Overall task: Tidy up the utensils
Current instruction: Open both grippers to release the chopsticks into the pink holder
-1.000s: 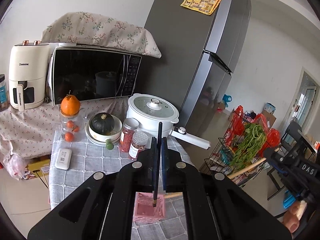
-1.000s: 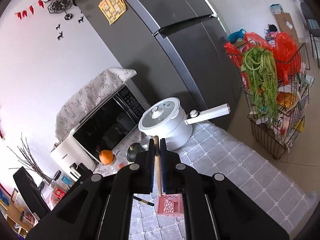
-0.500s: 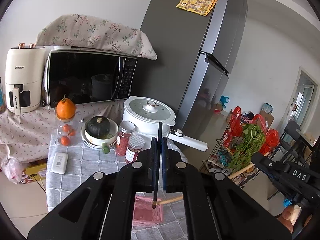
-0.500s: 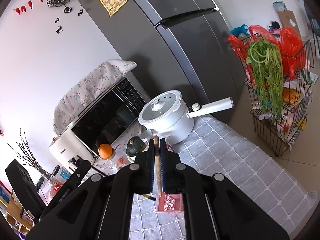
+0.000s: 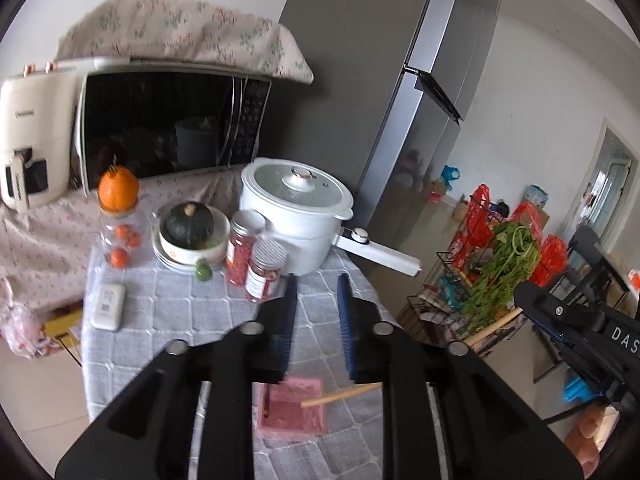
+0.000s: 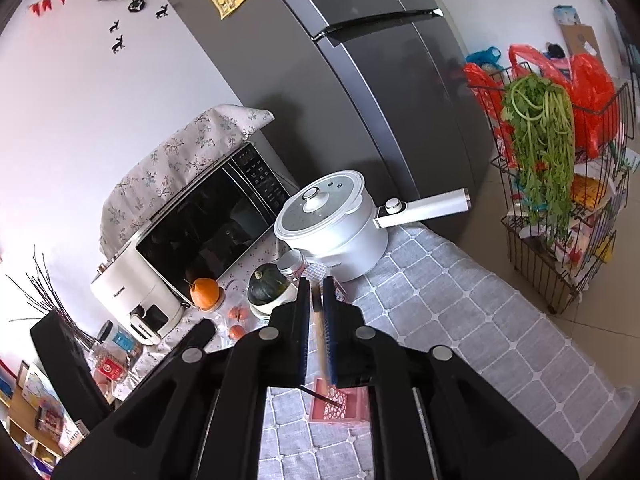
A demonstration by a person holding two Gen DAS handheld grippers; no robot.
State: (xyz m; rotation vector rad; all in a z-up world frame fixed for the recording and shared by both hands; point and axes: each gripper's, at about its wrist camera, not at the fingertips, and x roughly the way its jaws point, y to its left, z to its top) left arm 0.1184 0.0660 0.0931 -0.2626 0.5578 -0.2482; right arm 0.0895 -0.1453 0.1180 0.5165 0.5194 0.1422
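Left gripper (image 5: 316,296): jaws have just been opening, now apart with nothing between them. Below it a pink basket (image 5: 316,420) sits on the grey tablecloth (image 5: 160,320); a black chopstick (image 6: 320,396) leans into it. Right gripper (image 6: 317,292): jaws clamped on a wooden chopstick (image 6: 319,332), its lower end over the basket. Beyond stand jars (image 5: 264,276) and a white pot (image 5: 296,212).

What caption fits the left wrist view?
Left gripper, jaws just opened and empty, above the pink basket as the right gripper's wooden chopstick angles in over it.
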